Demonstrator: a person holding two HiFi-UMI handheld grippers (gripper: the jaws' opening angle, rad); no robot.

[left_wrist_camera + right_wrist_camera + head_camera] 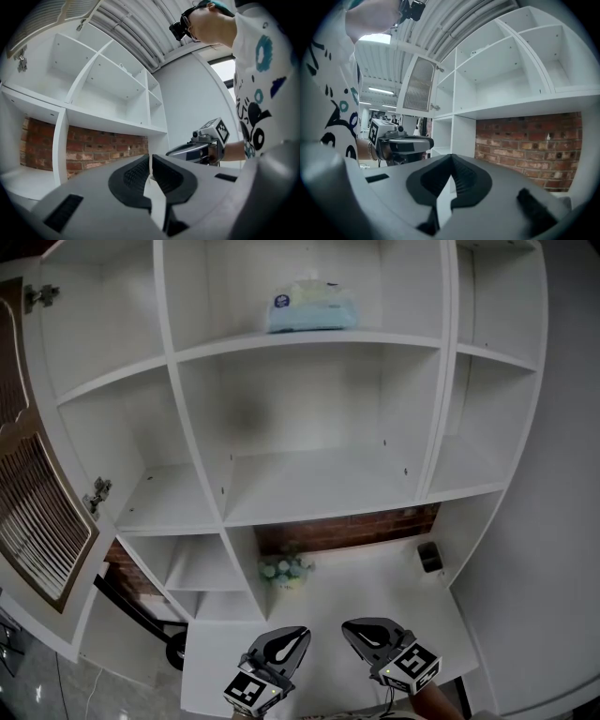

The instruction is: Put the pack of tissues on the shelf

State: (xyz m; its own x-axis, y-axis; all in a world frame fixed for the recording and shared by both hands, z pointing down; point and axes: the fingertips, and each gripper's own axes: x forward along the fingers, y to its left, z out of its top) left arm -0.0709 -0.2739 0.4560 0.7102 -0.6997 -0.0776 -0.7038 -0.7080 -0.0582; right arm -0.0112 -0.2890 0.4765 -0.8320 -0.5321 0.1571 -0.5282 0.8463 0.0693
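The pack of tissues [311, 307], light blue and white, lies on the upper middle shelf [309, 341] of the white shelving unit. Both grippers hang low in the head view, over the white desktop [366, 577] and far below the pack. My left gripper [300, 634] is shut with nothing between its jaws; in its own view its black pads [138, 174] meet at the tip. My right gripper [348, 626] is shut and empty too, its pads [464, 176] closed together. Each gripper appears in the other's view: the right gripper [174, 151] and the left gripper [427, 142].
A small potted plant [284, 570] and a small dark object [429, 556] stand on the desktop before a brick back wall [347, 529]. A cabinet door with a slatted panel [37, 512] hangs open at the left. The person's torso fills one side of both gripper views.
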